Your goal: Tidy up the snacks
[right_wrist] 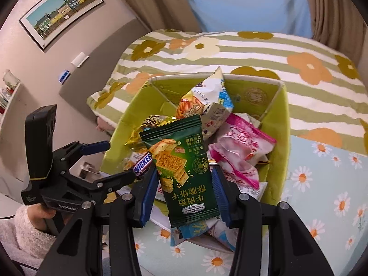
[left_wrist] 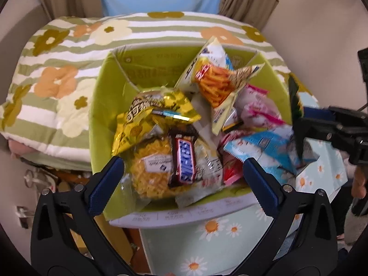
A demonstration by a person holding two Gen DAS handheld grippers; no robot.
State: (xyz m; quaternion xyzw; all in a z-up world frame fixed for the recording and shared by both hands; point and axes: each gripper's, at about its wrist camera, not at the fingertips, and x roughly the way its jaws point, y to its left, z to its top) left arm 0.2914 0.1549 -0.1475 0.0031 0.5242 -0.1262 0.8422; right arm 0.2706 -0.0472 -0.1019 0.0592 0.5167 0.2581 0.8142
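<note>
Green biscuit packet (right_wrist: 181, 172) sits clamped between right gripper (right_wrist: 185, 193) jaws.

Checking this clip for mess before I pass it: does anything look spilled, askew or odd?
Nothing spilled. The green box is heaped untidily: a fries bag sticks up past its rim, and a Snickers lies on loose packets. The right hand-held gripper holds a green biscuit pack upside down.

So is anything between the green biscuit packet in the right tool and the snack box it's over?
Nothing visible. The green biscuit packet hangs in the right tool above the open green box, with only other snacks below it.
</note>
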